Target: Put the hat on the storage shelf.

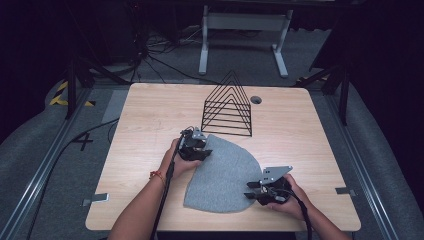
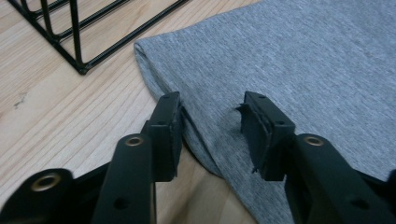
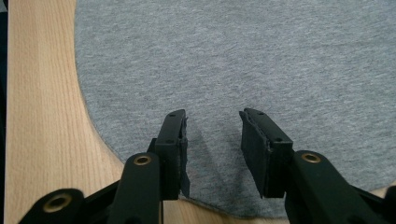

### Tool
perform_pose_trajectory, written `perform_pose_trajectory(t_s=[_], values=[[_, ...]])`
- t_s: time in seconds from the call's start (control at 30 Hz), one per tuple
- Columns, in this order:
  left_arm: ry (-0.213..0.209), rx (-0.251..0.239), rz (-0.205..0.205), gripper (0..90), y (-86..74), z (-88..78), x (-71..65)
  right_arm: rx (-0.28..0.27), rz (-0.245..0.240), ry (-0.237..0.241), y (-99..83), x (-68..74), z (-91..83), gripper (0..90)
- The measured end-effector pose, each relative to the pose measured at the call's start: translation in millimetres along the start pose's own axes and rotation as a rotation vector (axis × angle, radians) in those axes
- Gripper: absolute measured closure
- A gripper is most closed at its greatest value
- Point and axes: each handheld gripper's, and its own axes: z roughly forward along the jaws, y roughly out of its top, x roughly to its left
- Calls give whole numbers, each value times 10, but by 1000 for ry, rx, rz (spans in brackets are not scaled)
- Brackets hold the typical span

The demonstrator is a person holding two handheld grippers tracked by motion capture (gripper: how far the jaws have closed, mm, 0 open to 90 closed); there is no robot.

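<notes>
The left tongs (image 2: 212, 123) gape wide, straddling the folded edge of a soft grey knit cloth (image 2: 299, 60) without pinching it. The right tongs (image 3: 214, 140), equally spread, hover over its curved hem. Beyond the left tongs stands a black wire rack (image 1: 227, 107) on the pale woodgrain table (image 1: 145, 115).
</notes>
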Motion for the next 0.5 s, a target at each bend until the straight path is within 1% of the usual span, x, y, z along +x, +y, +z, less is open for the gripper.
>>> perform_pose_trajectory(t_s=[0.03, 0.07, 0.1, 0.13, 0.17, 0.2, 0.33, 0.37, 0.47, 0.5], values=[[0, 0, 0, 661, 0, 0, 0, -2, 3, -1, -4, -7, -3, 612], [-21, 8, 7, 701, -1, -8, -13, -2, 11, -1, -8, -16, -8, 614], [-25, 12, 22, 729, 0, -14, -24, -1, 9, -5, -9, -25, -11, 614], [-26, 30, 33, 753, 3, -30, -36, 4, 13, -9, -9, -29, -16, 614], [-26, 30, 33, 763, 3, -30, -36, 7, 12, -14, -10, -35, -21, 614], [-26, 41, 46, 763, -3, -54, -47, 10, 14, -19, -12, -43, -28, 614], [-30, 74, 48, 761, -50, -137, -64, 19, 18, -44, -35, -93, -62, 613], [-30, 79, 39, 762, -68, -157, -86, 21, 30, -55, -42, -108, -73, 614], [-28, 100, 52, 758, -115, -225, -150, 24, 47, -76, -62, -162, -99, 613], [-22, 102, 62, 759, -131, -243, -179, 27, 52, -83, -66, -181, -107, 613]])
